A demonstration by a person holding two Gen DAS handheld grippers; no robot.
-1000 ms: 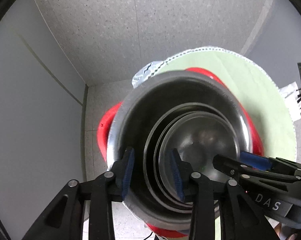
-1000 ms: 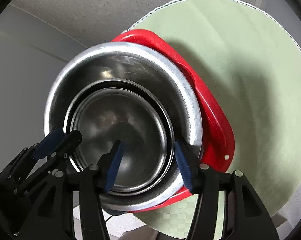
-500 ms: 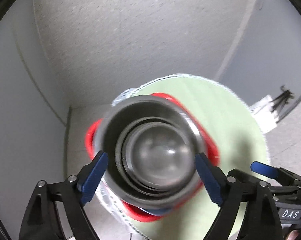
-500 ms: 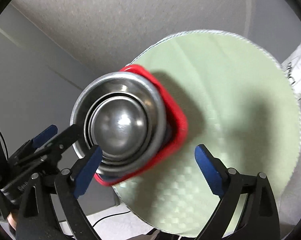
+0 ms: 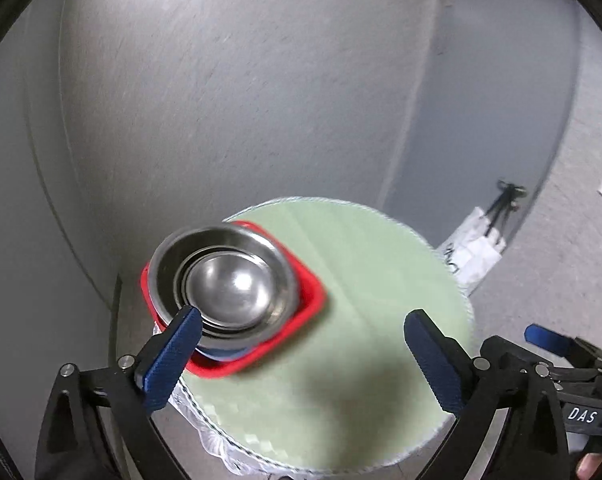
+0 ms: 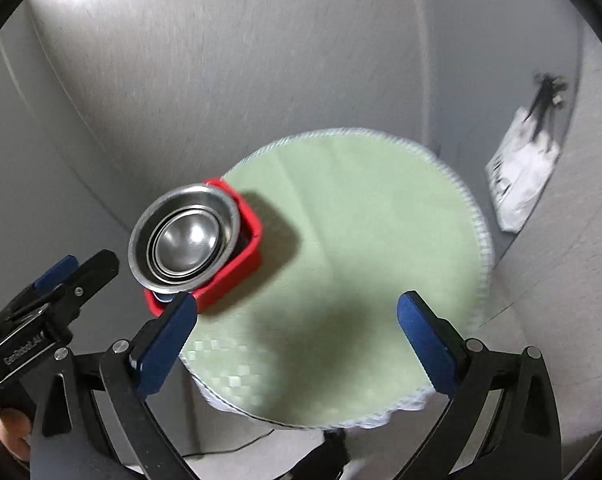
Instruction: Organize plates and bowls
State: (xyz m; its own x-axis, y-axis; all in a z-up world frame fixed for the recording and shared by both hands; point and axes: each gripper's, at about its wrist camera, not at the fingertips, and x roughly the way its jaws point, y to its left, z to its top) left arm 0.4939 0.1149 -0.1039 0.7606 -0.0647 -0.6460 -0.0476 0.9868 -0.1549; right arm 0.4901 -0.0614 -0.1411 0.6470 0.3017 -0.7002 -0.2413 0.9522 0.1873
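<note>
The stacking step looks finished: the steel bowls [image 5: 225, 284] sit nested, smallest inside, in the red tray [image 5: 309, 300] at about nine o'clock on the round green table [image 5: 365, 280], close to its edge. Both the left claw [image 5: 301, 360] and the right claw [image 6: 297, 344] hang above the table with jaws spread wide and nothing between them. If anything is left to sort, the next move calls for finding it; no loose plate or bowl shows on the cloth. The bowls open straight up, rims level as far as the blur allows. Being round, they have no long axis. The tray's corners point roughly toward twelve and six o'clock in the right wrist view.
</note>
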